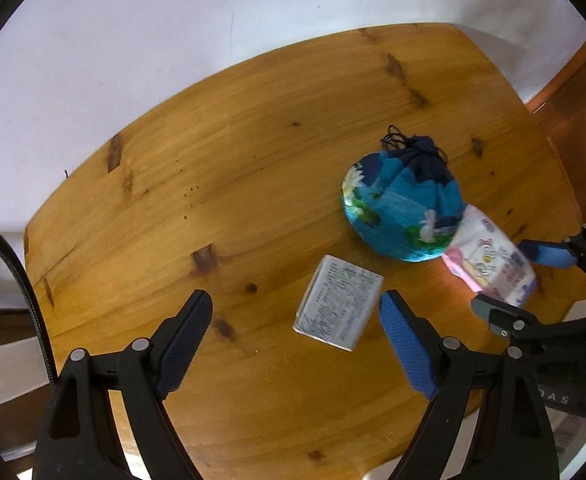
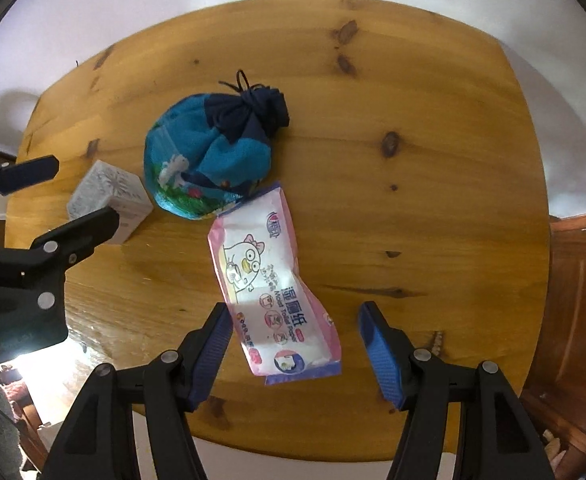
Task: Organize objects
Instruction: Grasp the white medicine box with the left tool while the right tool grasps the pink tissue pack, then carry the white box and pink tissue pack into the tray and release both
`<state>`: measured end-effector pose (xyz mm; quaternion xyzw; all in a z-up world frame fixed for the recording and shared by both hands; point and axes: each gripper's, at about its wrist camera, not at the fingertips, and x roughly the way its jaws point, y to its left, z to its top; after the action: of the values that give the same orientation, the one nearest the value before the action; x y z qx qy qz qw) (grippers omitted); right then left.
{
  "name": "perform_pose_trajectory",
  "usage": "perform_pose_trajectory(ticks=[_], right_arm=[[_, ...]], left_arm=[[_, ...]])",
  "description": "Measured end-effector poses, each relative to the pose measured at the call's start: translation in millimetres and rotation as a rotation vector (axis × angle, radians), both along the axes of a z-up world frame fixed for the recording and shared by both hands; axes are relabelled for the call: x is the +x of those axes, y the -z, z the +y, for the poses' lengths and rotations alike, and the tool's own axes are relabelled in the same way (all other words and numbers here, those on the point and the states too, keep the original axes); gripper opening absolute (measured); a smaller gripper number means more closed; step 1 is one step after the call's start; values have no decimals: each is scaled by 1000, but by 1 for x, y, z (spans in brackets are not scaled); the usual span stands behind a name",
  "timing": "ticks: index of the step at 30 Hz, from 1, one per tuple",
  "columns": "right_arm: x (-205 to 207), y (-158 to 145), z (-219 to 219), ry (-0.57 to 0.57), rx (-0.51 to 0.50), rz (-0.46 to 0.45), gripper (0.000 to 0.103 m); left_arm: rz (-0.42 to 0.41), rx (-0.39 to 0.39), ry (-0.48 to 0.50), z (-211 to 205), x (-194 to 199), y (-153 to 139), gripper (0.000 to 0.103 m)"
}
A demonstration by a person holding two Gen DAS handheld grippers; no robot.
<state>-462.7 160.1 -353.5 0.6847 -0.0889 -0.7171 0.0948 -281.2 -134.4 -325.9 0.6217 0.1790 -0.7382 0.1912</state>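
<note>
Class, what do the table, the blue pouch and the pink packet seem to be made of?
Table: varnished wood, probably pine; grain, dark knots, soft sheen.
Blue pouch: printed fabric, matte; gathers and a cord-tied neck.
Pink packet: thin glossy plastic film, likely; crinkles, sealed flat ends.

The table [image 2: 373, 160] was honey-brown pine with dark knots. The pouch [image 2: 209, 160] was bright blue with a cartoon print and a navy neck. The wipes pack [image 2: 269, 280] was white, edged pink, with a cartoon chick. The box [image 1: 339, 306] was pale grey with fine print.
</note>
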Motion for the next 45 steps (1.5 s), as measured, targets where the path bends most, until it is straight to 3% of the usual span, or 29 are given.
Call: perform_pose_trajectory(ticks=[4,6,8,11,19,20,26,33,45], right_arm=[[3,-2,-3,-19,26,10,65],[5,-3,-3,-21,39,16,60],[7,-5,-1,-18,37,17,49],[11,-6,5,-1,2,4,45],[29,-21,11,35,-77,19,42],[22,-23,11,123,-51,20,42],[34,-54,24,145,-99,80,42],[58,-107,38,161,-158,177,42],[159,-203,46,202,-244,364,42]], left_arm=[[-11,17,2,1,-3,7,80],[-13,20,7,3,-5,9,59],[-19,36,8,4,-6,12,47],[-21,54,-17,7,-8,14,36],[3,80,-27,13,-8,9,34],[8,79,-29,14,-7,7,34],[66,83,-50,18,3,-17,34],[196,112,-93,15,35,-72,34],[353,20,-133,78,95,-191,34]])
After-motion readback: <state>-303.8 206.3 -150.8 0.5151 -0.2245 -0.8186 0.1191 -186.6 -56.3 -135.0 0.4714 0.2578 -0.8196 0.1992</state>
